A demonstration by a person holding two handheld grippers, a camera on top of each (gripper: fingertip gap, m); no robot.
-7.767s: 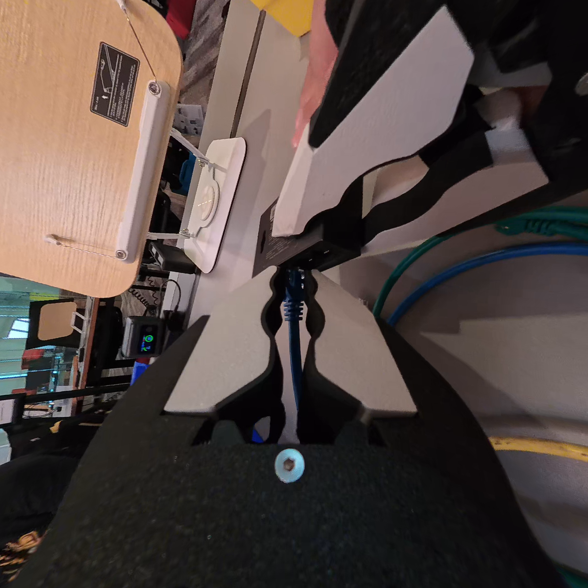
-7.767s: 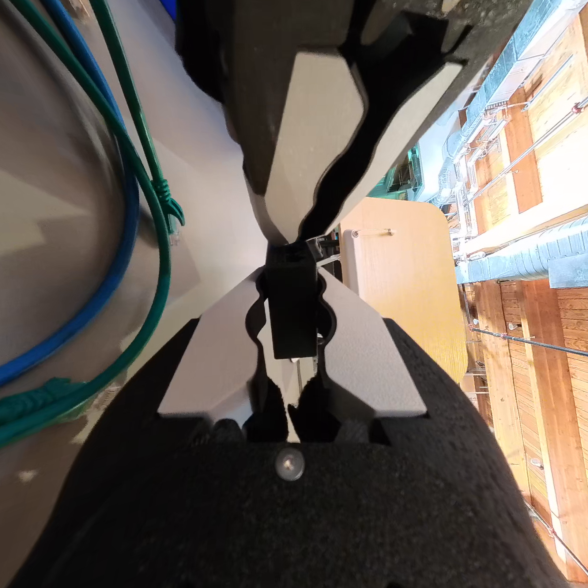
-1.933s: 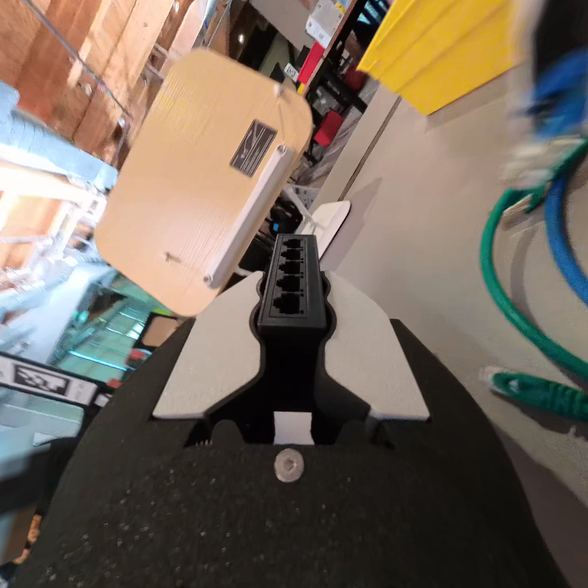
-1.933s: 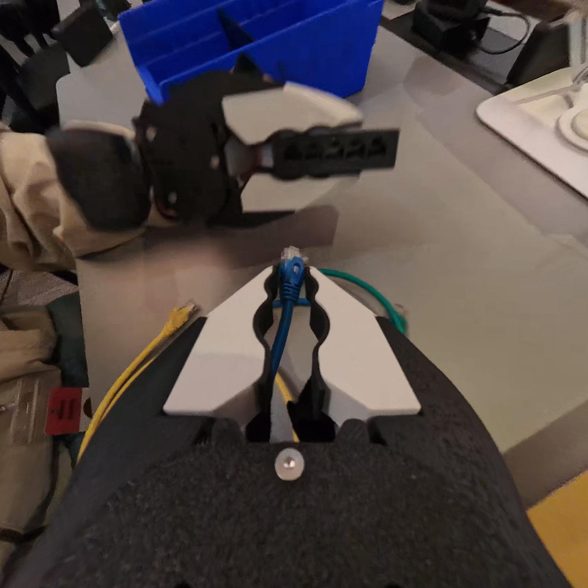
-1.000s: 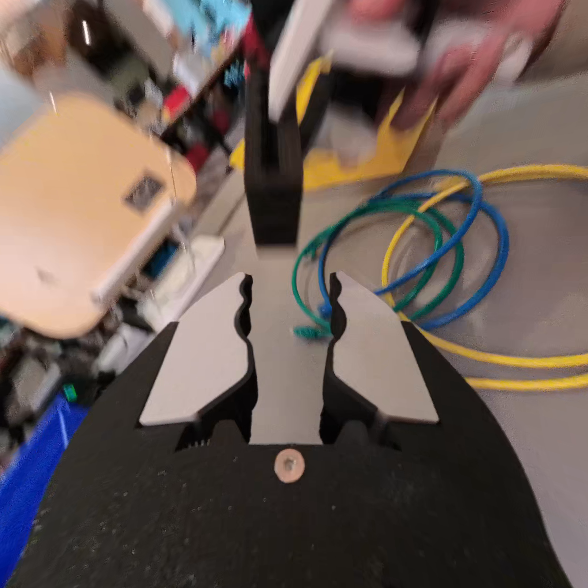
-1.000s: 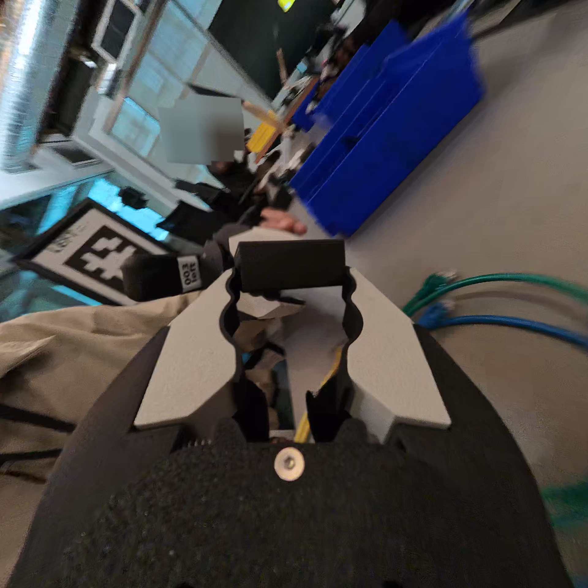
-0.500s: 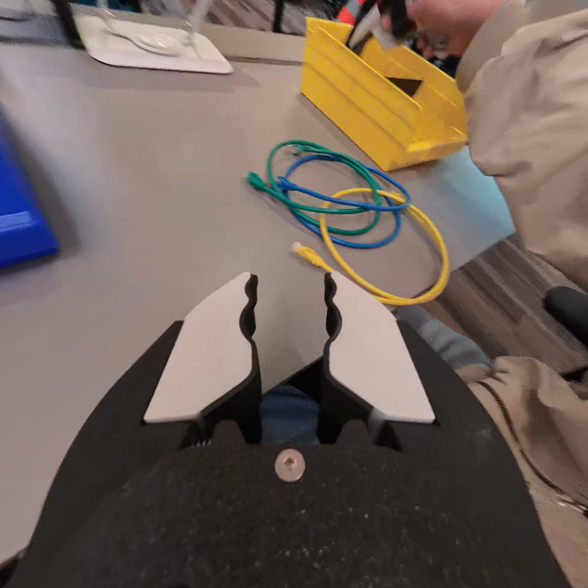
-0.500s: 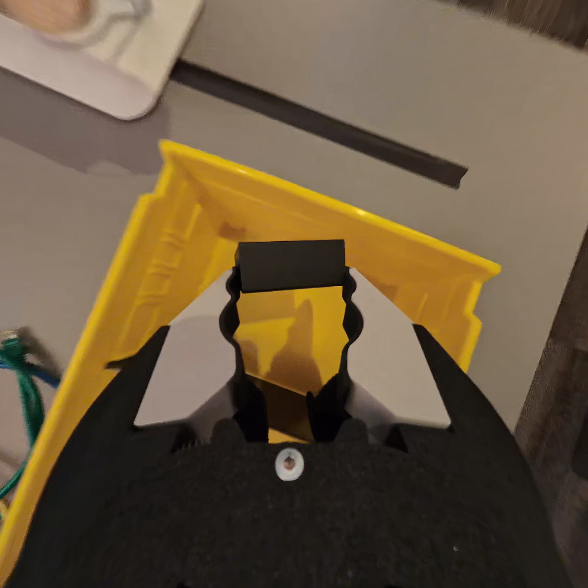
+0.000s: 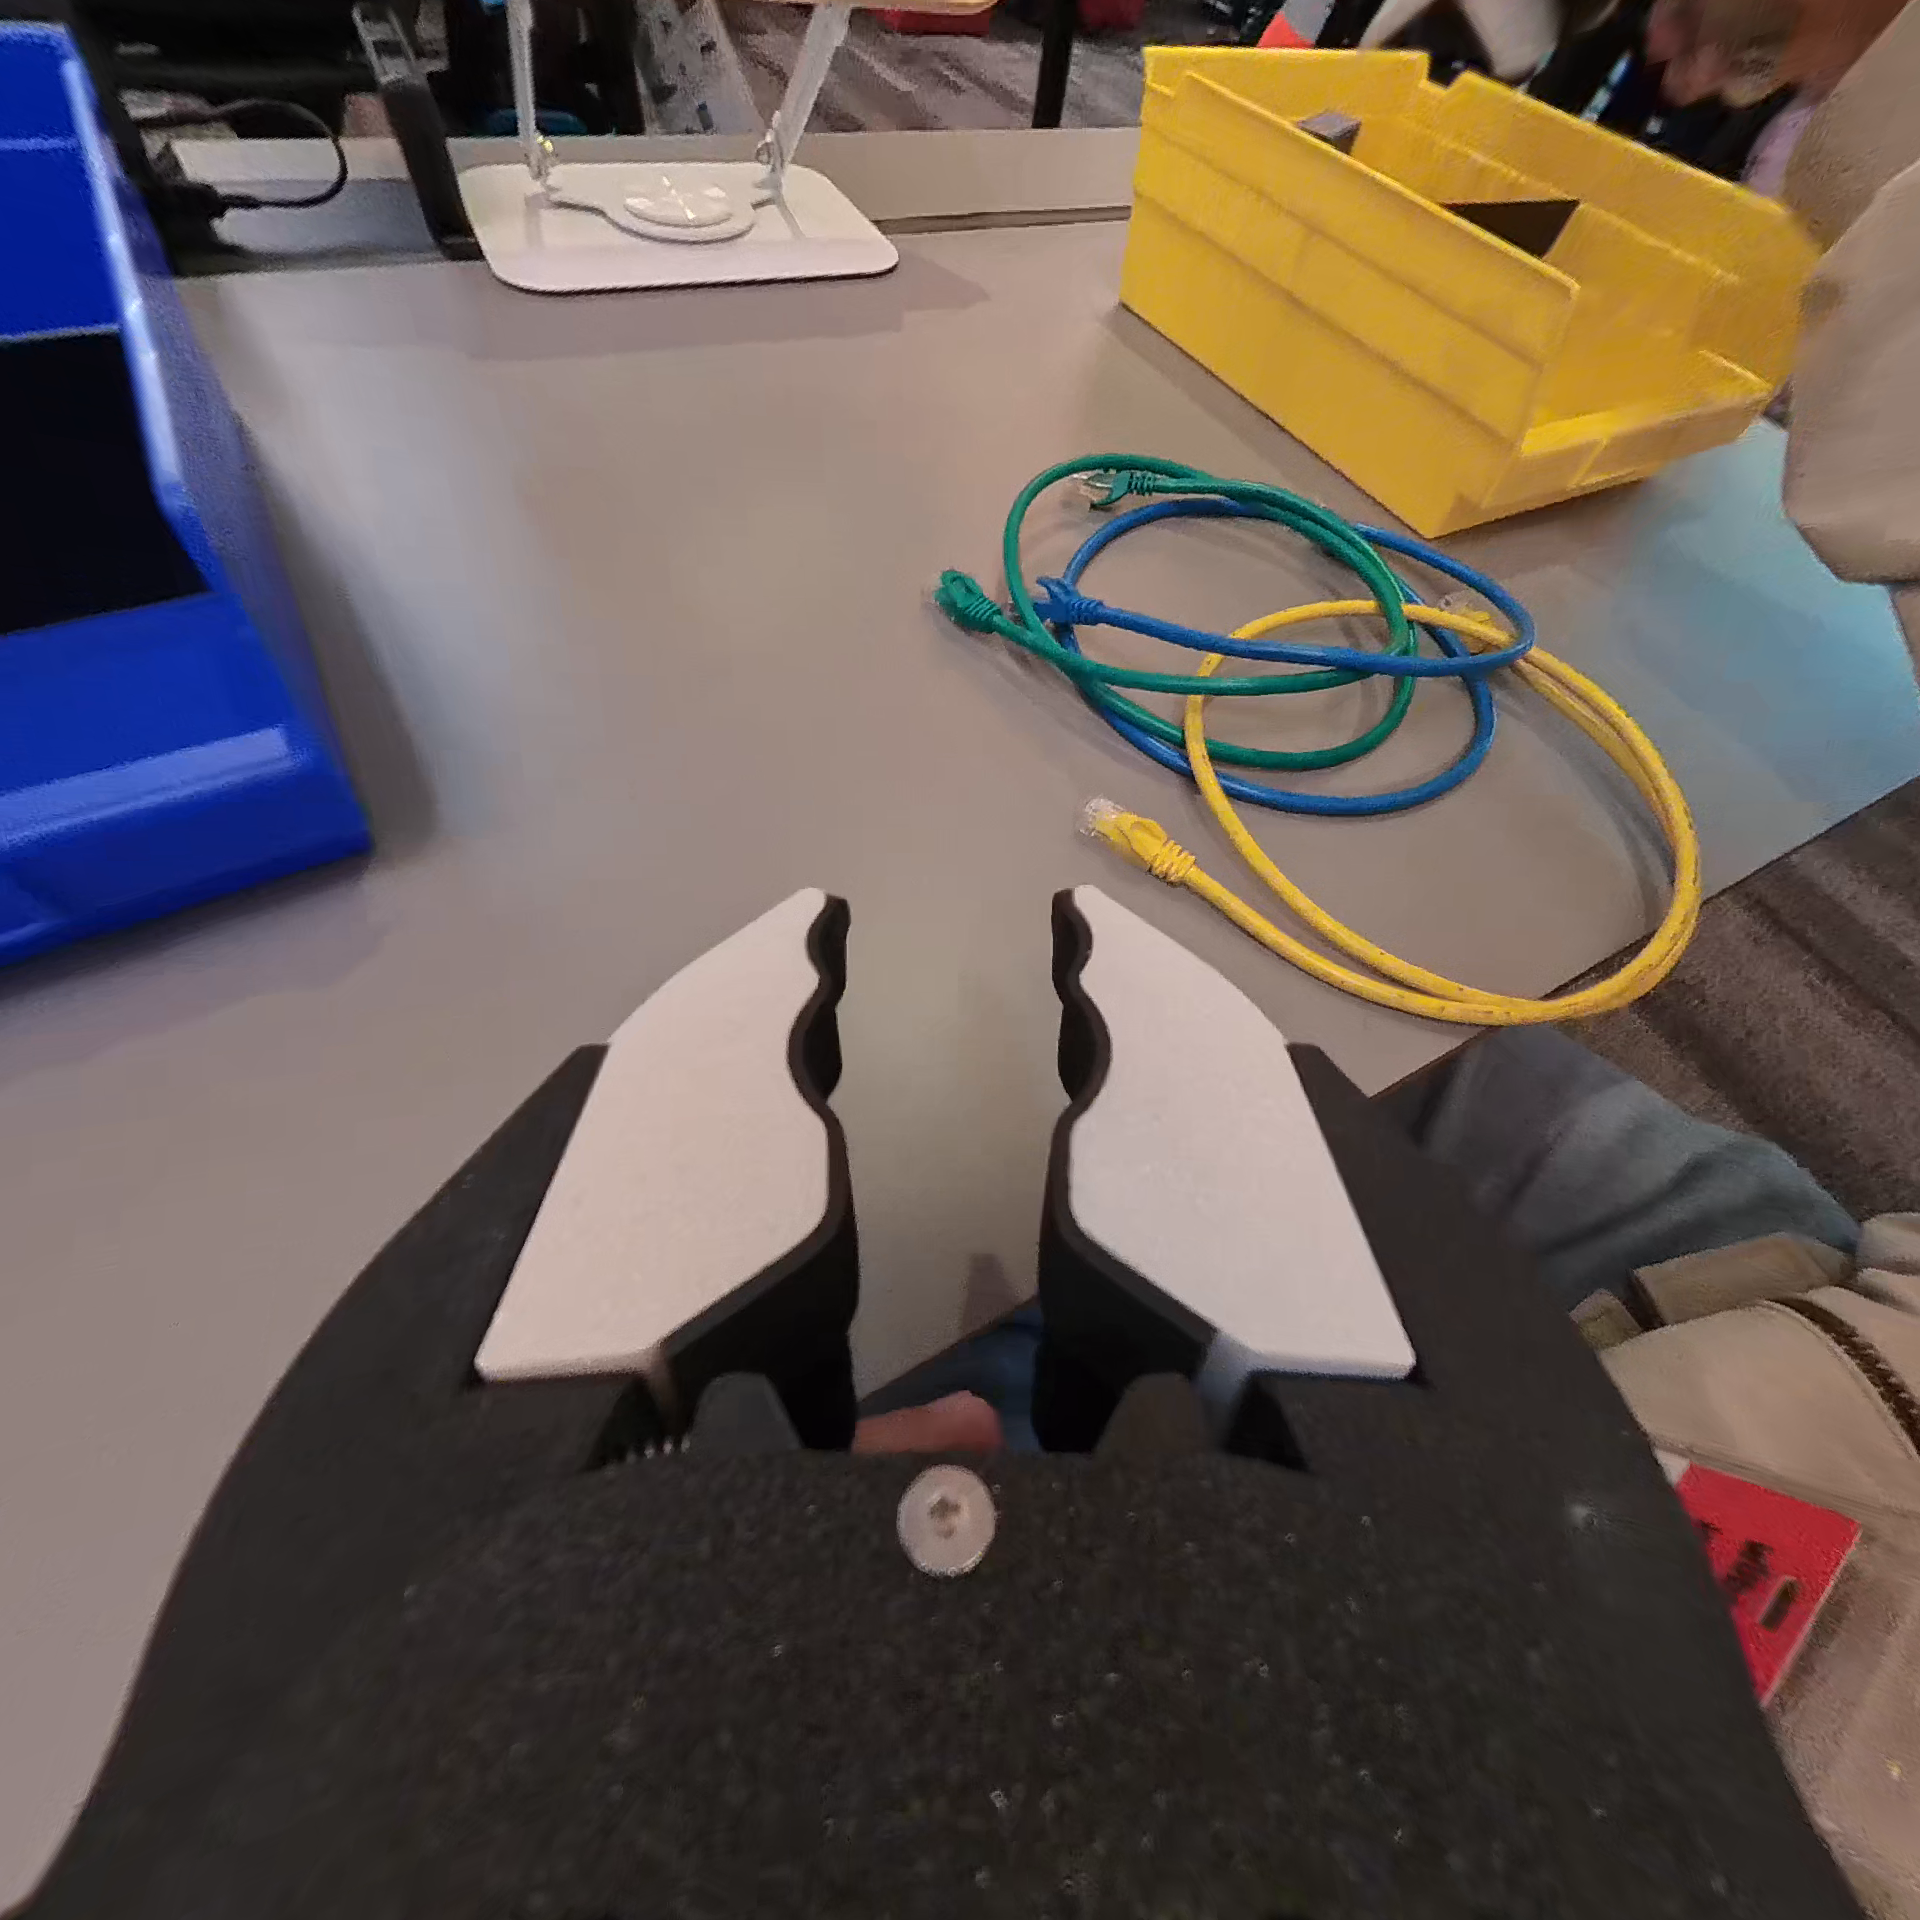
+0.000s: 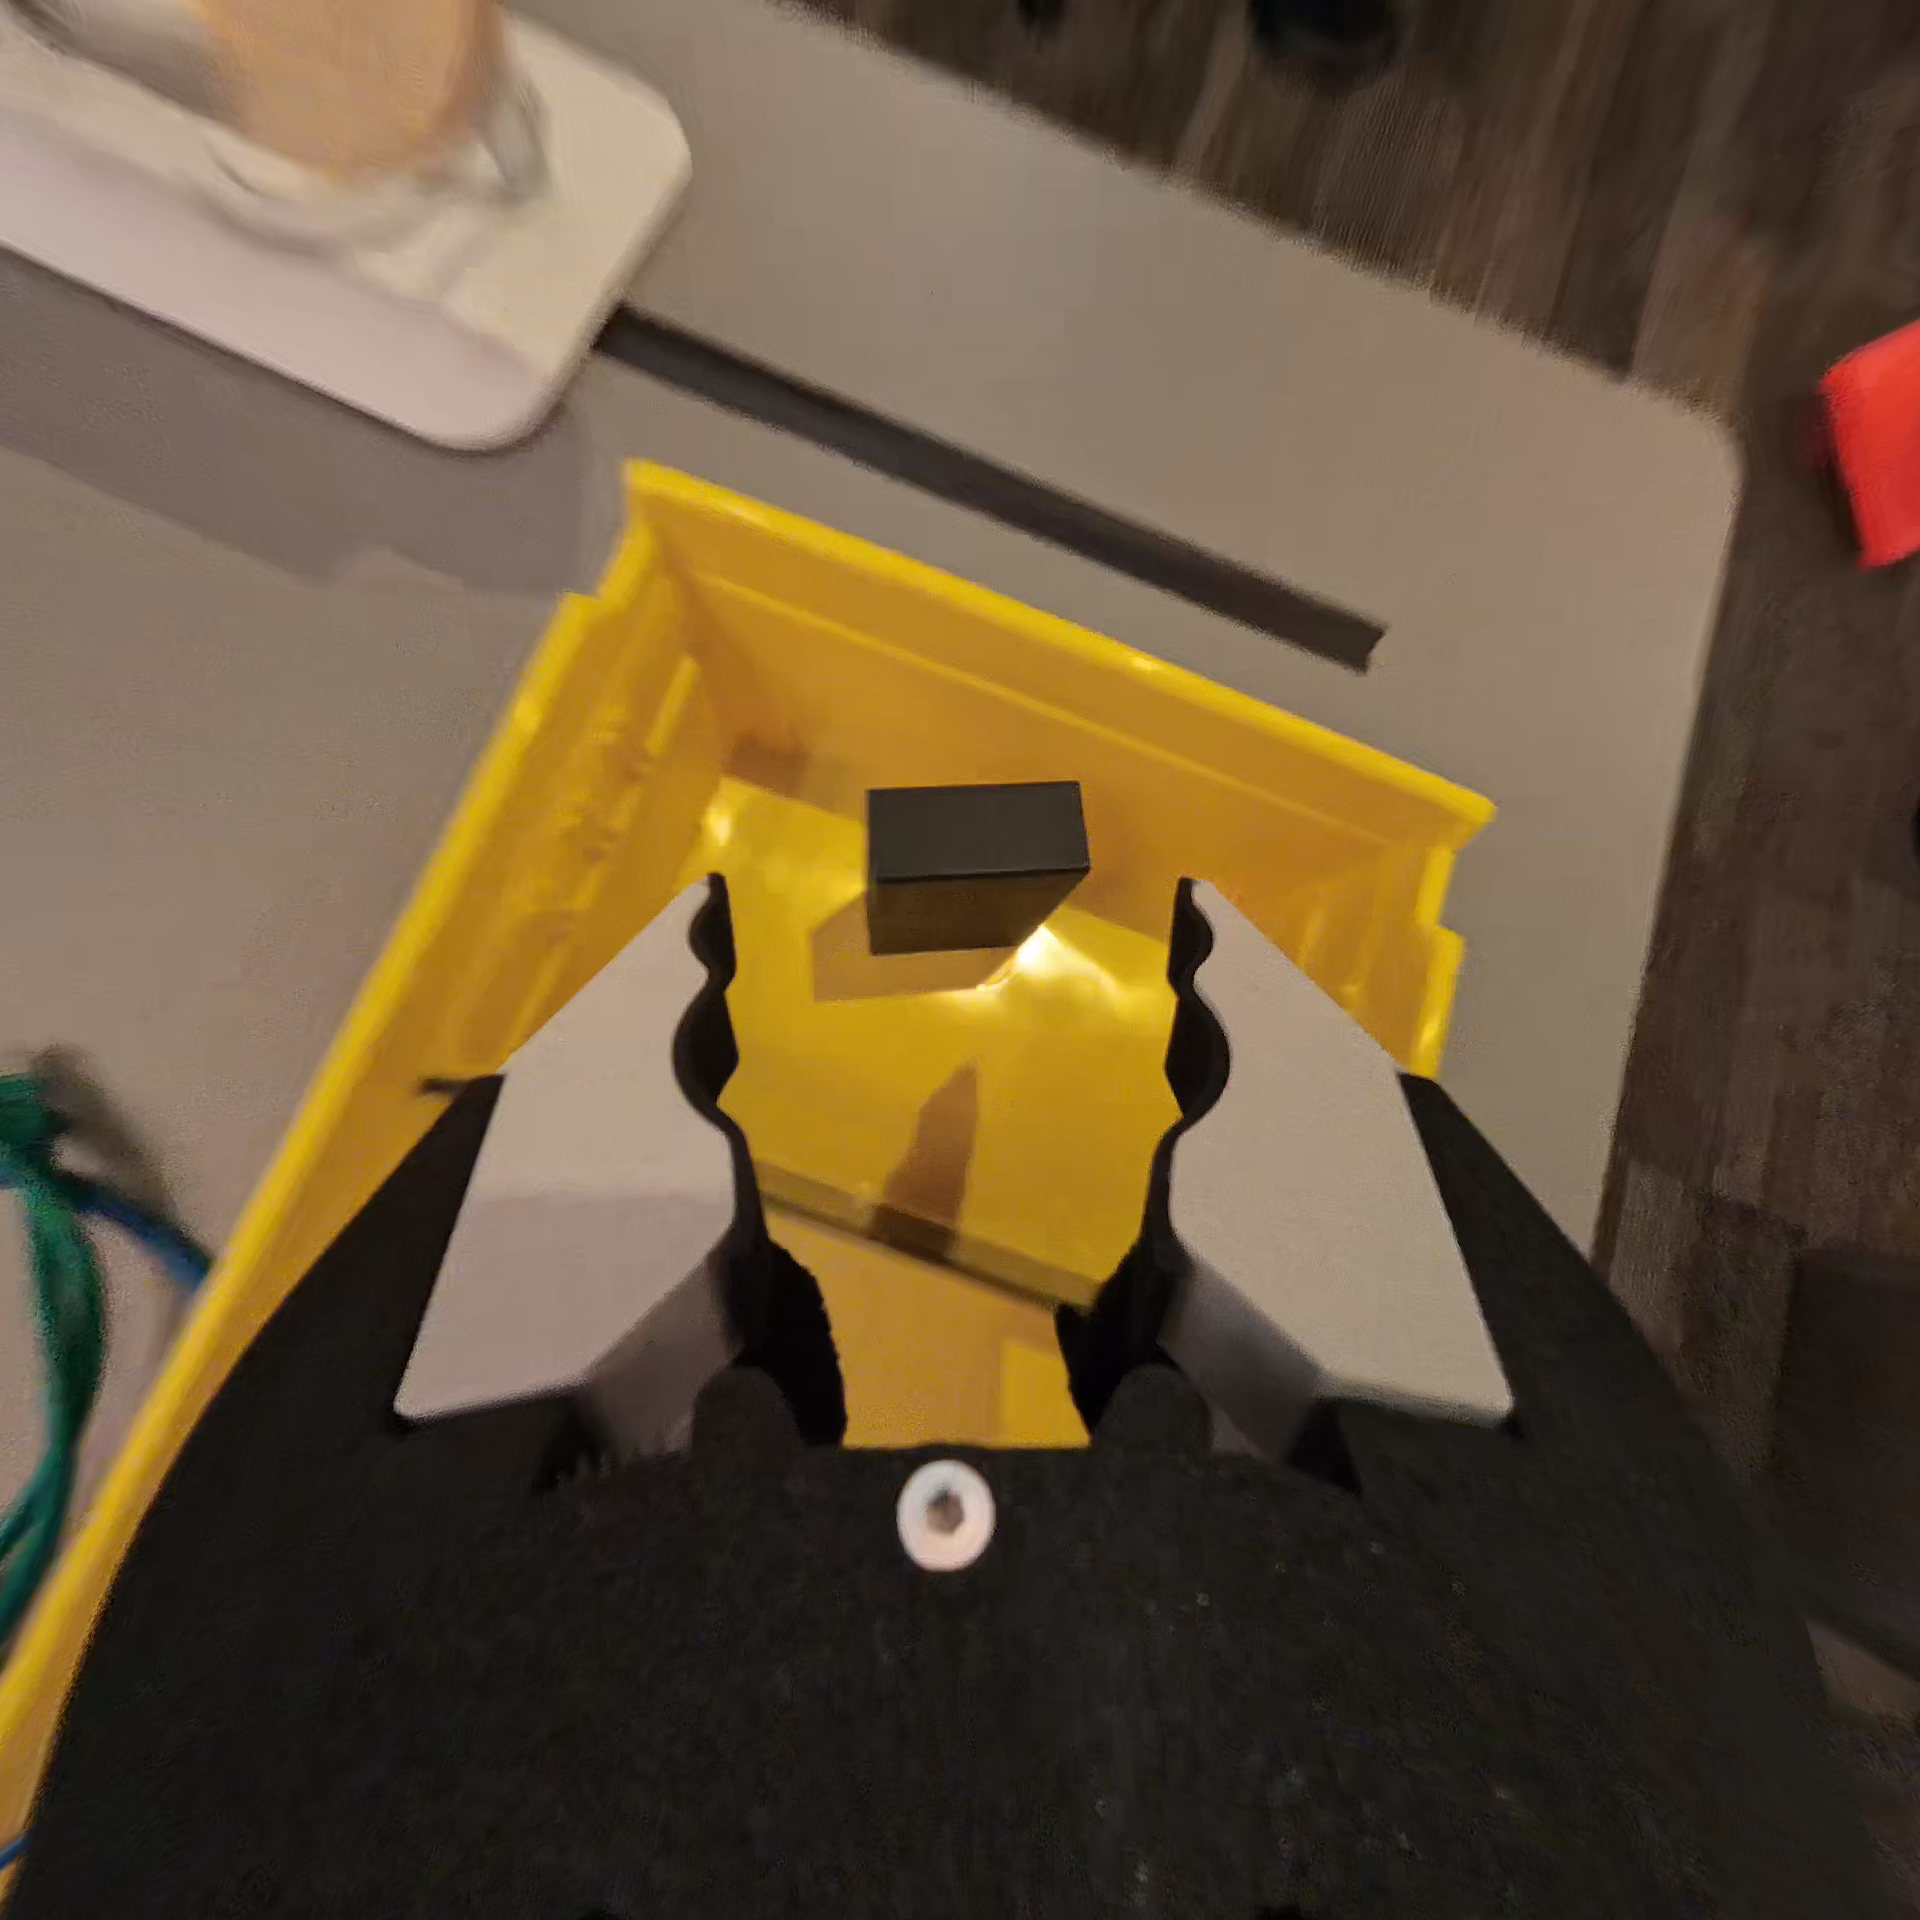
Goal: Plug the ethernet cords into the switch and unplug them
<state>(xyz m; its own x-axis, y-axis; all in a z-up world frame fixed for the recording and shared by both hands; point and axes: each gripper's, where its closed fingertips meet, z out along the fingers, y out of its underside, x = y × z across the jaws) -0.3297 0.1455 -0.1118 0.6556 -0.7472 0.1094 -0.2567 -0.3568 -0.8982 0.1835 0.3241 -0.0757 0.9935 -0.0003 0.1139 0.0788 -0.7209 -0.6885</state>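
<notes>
Hovering spread and empty over the yellow bin [image 10: 582, 831], the right claw [image 10: 951, 914] faced the black switch [image 10: 977, 868] inside, left claw [image 9: 951, 935] parted above the bench [image 9: 623, 623], cords [image 9: 1299, 675] coiled nearby; a tilted grab could jam against the bin wall.

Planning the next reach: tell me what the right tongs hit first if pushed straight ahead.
Probably the black box in the yellow bin: it sits ahead of the open right tongs, though depth is unclear.
</notes>
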